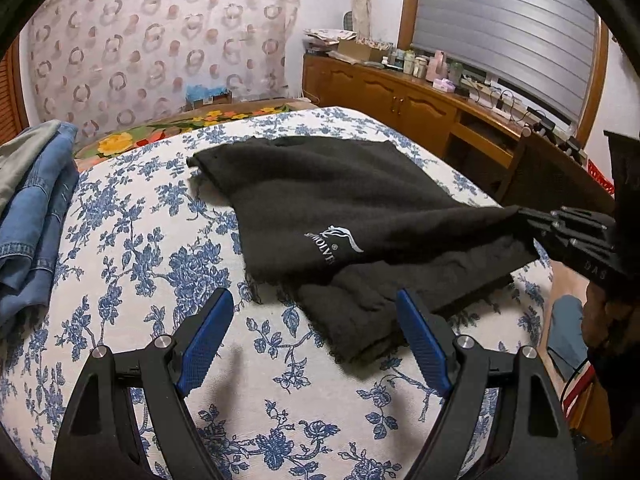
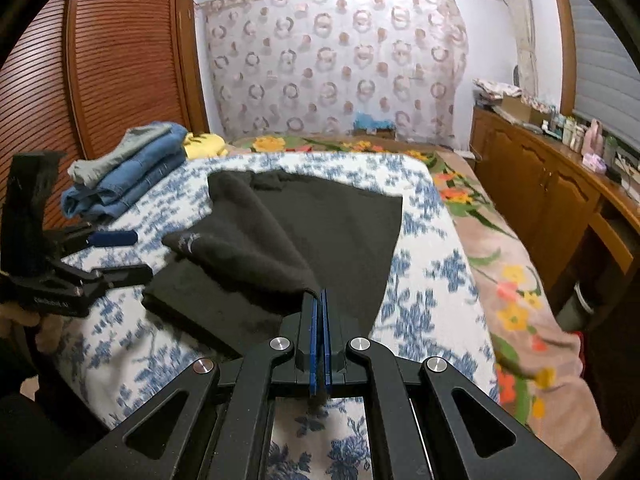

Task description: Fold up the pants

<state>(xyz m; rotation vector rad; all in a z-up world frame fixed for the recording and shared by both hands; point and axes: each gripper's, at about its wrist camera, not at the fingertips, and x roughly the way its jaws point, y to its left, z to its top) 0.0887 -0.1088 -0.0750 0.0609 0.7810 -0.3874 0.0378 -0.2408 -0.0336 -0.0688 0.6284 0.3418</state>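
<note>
Blue-flowered bed cover [image 1: 132,264] holds one pair of black pants [image 1: 340,208] and one pile of folded clothes [image 2: 124,172] at the far left. My right tongs [image 2: 320,300] are squeezed tight on a pants edge, lifting it. My left tongs [image 1: 316,320] are wide open and hold nothing, the near pants end just ahead.

Bedspread [image 1: 132,248] left of black pants [image 1: 320,200] lies bare; stacked jeans [image 1: 36,216] obstruct its left edge.
</note>
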